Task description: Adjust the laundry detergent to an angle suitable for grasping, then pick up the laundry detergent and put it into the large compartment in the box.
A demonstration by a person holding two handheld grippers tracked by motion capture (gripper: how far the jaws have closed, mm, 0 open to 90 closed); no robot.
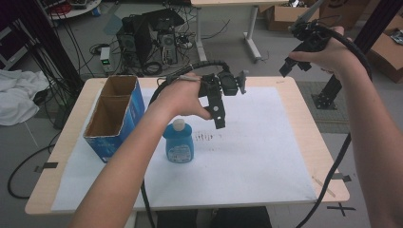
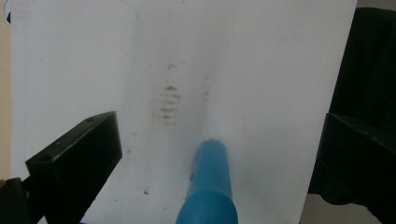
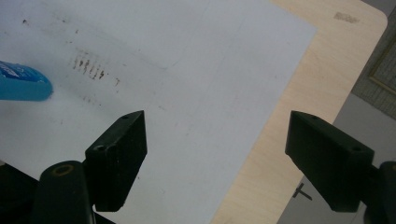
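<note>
A blue bottle with a white cap stands upright on the white paper near the middle left of the table. My left gripper hovers just above and to the right of the cap, pointing down. In the left gripper view its jaws stand wide open, with the blurred blue bottle low between them and untouched. My right gripper is raised above the table's far right corner. Its jaws are open over the paper's edge with nothing between them, and the bottle lies far to the left.
An open blue cardboard box stands at the table's left, close to the bottle. Dark smudge marks stain the paper right of the bottle. Computers and cables sit on the floor beyond the table.
</note>
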